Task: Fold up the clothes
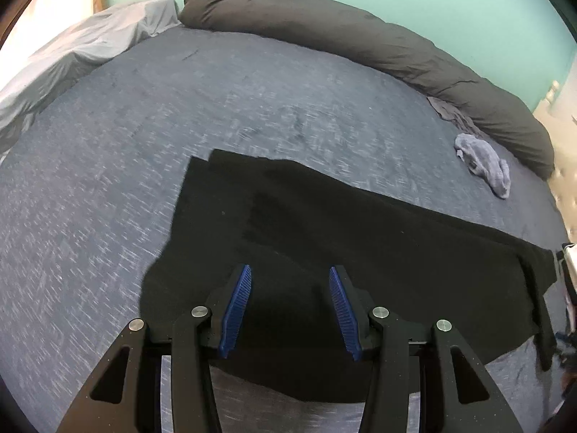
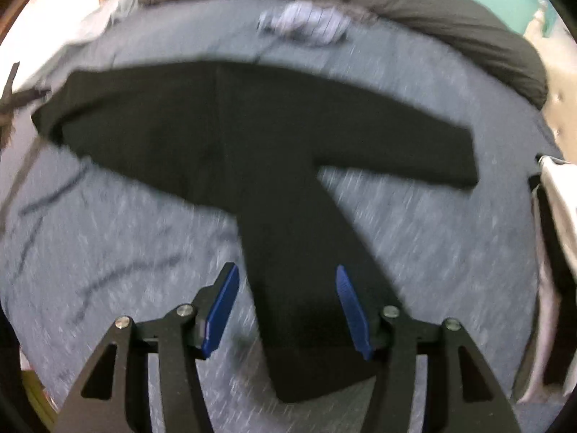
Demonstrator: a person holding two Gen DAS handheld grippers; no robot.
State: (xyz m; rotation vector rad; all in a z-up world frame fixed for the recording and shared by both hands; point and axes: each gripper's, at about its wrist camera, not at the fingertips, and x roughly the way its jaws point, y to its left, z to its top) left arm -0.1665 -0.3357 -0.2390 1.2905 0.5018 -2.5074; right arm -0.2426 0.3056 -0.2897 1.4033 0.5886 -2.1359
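We hold the left gripper with its blue-padded jaws apart and empty above the near edge of the black long-sleeved fabric garment, which lies flat on the blue-grey heathered bedspread. Over one sleeve of it, the right gripper also stands apart, gripping nothing. We judge the folding barely begun: the sleeves are spread wide, and a crumpled pale blue-grey cloth beyond the garment waits unfolded.

The garment lies flat on the bed, below and ahead of the left jaws, running off to their right. Beyond it to the right lies a crumpled cloth; behind that, a long pillow lines the bed's far edge. A sleeve passes under the right jaws; the other sleeve lies ahead-right.
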